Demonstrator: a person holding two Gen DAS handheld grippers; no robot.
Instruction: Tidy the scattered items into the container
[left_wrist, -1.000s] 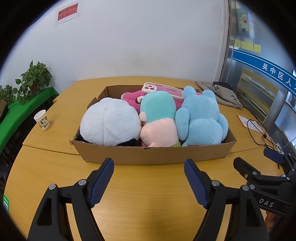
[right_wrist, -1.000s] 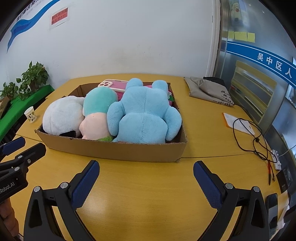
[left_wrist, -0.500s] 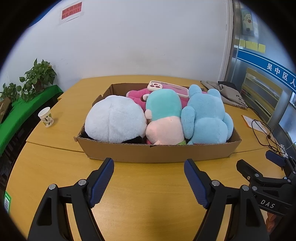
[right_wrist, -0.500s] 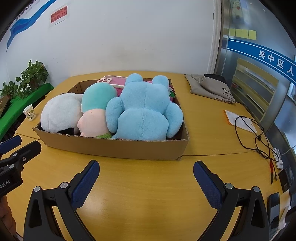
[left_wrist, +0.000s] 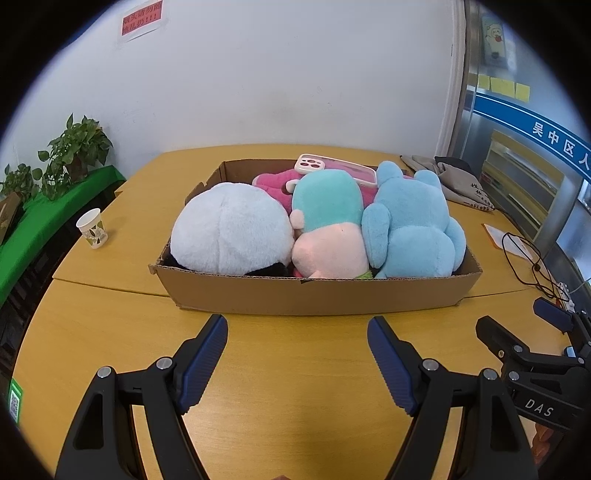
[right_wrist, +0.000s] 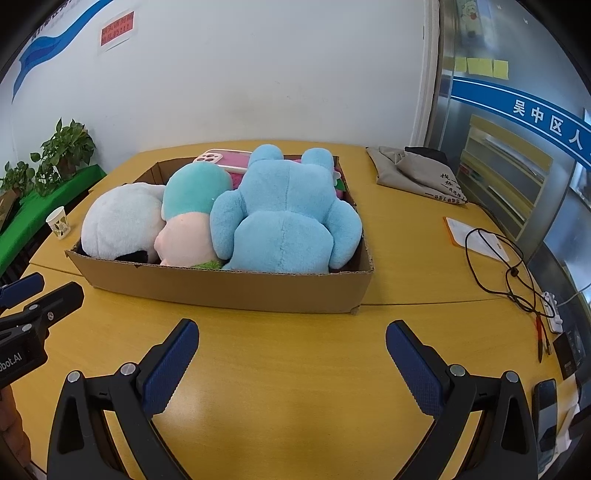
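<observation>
Very little has changed. The cardboard box (left_wrist: 314, 297) with the plush toys now sits slightly lower and further right in the left wrist view; in the right wrist view it sits slightly higher.

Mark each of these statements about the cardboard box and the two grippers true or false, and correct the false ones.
1. The light blue plush toy lies inside the brown cardboard box. True.
2. The left gripper holds the white round plush toy. False: its jaws stand open and empty, short of the box.
3. A pink phone case rests on top of the toys at the back of the box. True.
4. The white paper cup stands inside the box. False: it stands on the yellow wooden table, apart from the box.
5. The right gripper is open. True.
</observation>
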